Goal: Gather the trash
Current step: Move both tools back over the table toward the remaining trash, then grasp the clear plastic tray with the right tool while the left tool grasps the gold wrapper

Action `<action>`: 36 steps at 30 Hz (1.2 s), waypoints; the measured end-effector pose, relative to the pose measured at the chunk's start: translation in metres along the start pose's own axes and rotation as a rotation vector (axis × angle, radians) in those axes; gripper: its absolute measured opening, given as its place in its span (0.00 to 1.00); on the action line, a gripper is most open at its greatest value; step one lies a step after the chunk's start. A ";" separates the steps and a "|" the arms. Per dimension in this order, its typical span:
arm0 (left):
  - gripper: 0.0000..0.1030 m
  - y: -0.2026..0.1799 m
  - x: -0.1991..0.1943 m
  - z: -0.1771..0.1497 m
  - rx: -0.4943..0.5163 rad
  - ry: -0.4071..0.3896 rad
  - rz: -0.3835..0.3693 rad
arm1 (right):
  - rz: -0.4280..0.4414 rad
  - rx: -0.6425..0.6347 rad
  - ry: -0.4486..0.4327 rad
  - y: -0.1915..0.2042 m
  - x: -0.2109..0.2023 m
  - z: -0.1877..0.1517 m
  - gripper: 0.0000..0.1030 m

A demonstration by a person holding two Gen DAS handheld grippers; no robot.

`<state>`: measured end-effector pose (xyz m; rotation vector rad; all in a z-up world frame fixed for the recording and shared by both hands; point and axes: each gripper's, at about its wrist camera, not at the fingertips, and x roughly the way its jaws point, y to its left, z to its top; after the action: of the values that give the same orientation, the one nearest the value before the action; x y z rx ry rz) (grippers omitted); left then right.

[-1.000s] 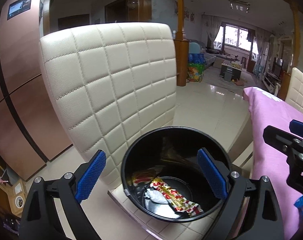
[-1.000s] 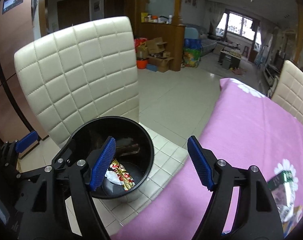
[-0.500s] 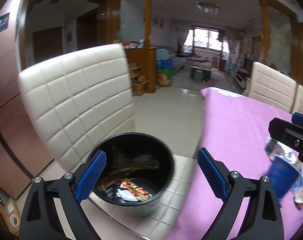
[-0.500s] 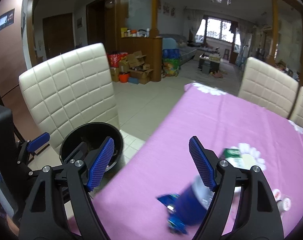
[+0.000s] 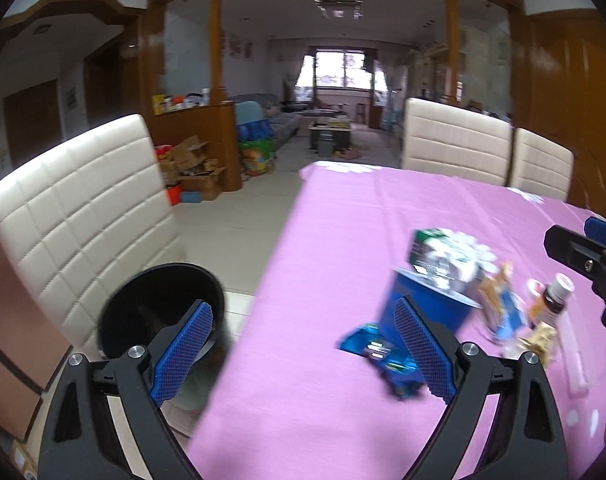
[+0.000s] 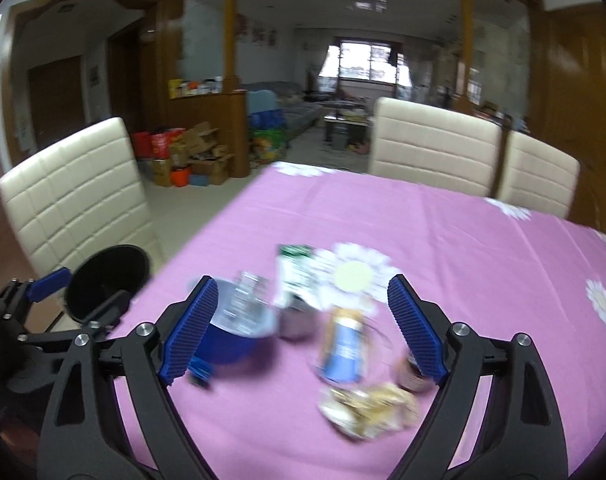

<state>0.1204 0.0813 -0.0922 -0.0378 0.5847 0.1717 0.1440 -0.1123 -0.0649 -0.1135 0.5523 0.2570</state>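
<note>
A black trash bin (image 5: 159, 312) stands on the cream chair seat left of the table; it also shows in the right wrist view (image 6: 103, 280). Trash lies on the pink tablecloth (image 5: 343, 208): a blue cup (image 5: 427, 308), a blue wrapper (image 5: 383, 356), a green-white packet (image 5: 435, 248), a small bottle (image 5: 555, 296). In the right wrist view a blue packet (image 6: 343, 348) and a crumpled beige wrapper (image 6: 367, 404) lie between my fingers. My left gripper (image 5: 303, 356) is open and empty over the table edge. My right gripper (image 6: 303, 332) is open and empty above the trash.
A cream quilted chair (image 5: 83, 216) stands at the left beside the table. Two cream chairs (image 6: 435, 144) stand at the far side. Cardboard boxes (image 6: 199, 152) and a wooden divider lie beyond on the tiled floor.
Both grippers have swung right, away from the bin and over the pink table. The trash pile has come into view under them. Both stay open and empty.
</note>
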 end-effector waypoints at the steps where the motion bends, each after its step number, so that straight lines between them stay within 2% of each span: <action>1: 0.88 -0.006 -0.001 -0.001 0.006 0.003 -0.008 | -0.019 0.007 0.001 -0.008 -0.002 -0.004 0.86; 7: 0.88 -0.050 -0.009 -0.015 0.060 0.020 -0.079 | -0.138 0.088 0.046 -0.067 -0.010 -0.037 0.87; 12: 0.90 -0.093 -0.010 -0.026 0.131 0.036 -0.150 | -0.222 0.167 0.138 -0.113 -0.007 -0.070 0.87; 15: 0.91 -0.119 -0.006 -0.031 0.180 0.047 -0.185 | -0.231 0.195 0.190 -0.129 -0.005 -0.086 0.87; 21: 0.91 -0.158 0.015 -0.040 0.254 0.109 -0.225 | -0.248 0.168 0.303 -0.131 0.022 -0.102 0.86; 23: 0.91 -0.169 0.022 -0.041 0.276 0.123 -0.223 | -0.215 0.186 0.320 -0.132 0.028 -0.102 0.86; 25: 0.91 -0.173 0.028 -0.041 0.281 0.131 -0.224 | -0.220 0.182 0.342 -0.131 0.033 -0.104 0.81; 27: 0.91 -0.178 0.035 -0.041 0.281 0.149 -0.237 | -0.195 0.179 0.383 -0.133 0.043 -0.110 0.68; 28: 0.91 -0.179 0.037 -0.040 0.278 0.151 -0.249 | -0.179 0.196 0.365 -0.135 0.041 -0.111 0.65; 29: 0.91 -0.182 0.038 -0.040 0.278 0.153 -0.253 | -0.171 0.201 0.360 -0.137 0.040 -0.111 0.52; 30: 0.91 -0.186 0.039 -0.040 0.283 0.157 -0.256 | -0.170 0.196 0.357 -0.138 0.038 -0.111 0.33; 36: 0.91 -0.198 0.043 -0.047 0.303 0.229 -0.338 | -0.162 0.211 0.352 -0.148 0.028 -0.111 0.25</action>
<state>0.1638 -0.1110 -0.1578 0.1385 0.8175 -0.2537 0.1508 -0.2686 -0.1681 0.0031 0.9118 0.0180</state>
